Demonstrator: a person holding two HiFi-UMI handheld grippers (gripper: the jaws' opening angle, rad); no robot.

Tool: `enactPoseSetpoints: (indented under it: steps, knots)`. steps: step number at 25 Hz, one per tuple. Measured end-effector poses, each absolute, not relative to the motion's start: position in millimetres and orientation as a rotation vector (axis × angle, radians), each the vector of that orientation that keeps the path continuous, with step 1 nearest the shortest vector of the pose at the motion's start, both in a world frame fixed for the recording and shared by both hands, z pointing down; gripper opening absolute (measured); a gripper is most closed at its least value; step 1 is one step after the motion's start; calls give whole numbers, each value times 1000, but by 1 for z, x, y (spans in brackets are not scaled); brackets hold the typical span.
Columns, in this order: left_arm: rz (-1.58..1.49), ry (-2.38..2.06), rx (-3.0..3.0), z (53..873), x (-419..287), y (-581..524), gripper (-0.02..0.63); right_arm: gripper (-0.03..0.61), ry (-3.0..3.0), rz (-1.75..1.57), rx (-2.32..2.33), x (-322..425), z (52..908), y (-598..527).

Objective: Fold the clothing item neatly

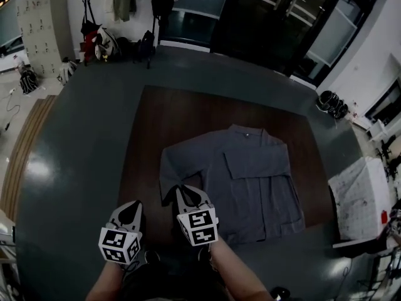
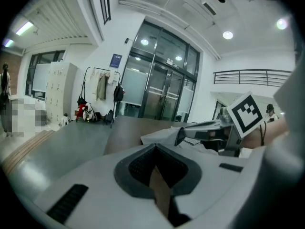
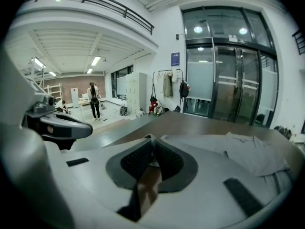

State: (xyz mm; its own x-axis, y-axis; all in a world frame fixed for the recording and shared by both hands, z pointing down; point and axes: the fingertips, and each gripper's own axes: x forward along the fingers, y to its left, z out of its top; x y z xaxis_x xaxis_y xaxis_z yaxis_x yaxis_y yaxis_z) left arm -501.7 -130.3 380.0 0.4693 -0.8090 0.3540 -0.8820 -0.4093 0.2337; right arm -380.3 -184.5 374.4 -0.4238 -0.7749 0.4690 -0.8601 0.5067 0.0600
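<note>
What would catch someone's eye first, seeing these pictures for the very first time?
The grey shirt lies spread and partly folded on the dark brown table in the middle of the head view. At that view's bottom edge are two grippers with black-and-white marker cubes. The left gripper is shut and empty, and the right gripper seems closed on the shirt's near sleeve edge.

Left gripper, right gripper, both closed
</note>
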Motion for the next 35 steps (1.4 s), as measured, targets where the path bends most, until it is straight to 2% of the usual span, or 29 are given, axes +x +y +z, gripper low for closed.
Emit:
enactPoseSetpoints:
  steps: [9,19,27,35]
  knots:
    - [291,-1456,2379,356,-403,-134,8,21,-2414,242,1509,-255,326,-201]
    - [324,-1507,2392,347,-299,-148,8,21,-2346,379,1690,-72,333,-228]
    - [342,-1533,2348,357,-248,-152,8,21,-2317,461,1611,-16,366,-227]
    - [378,-1475,2335,372,-237,-171,8,21,-2352,599,1706,19,357,-245]
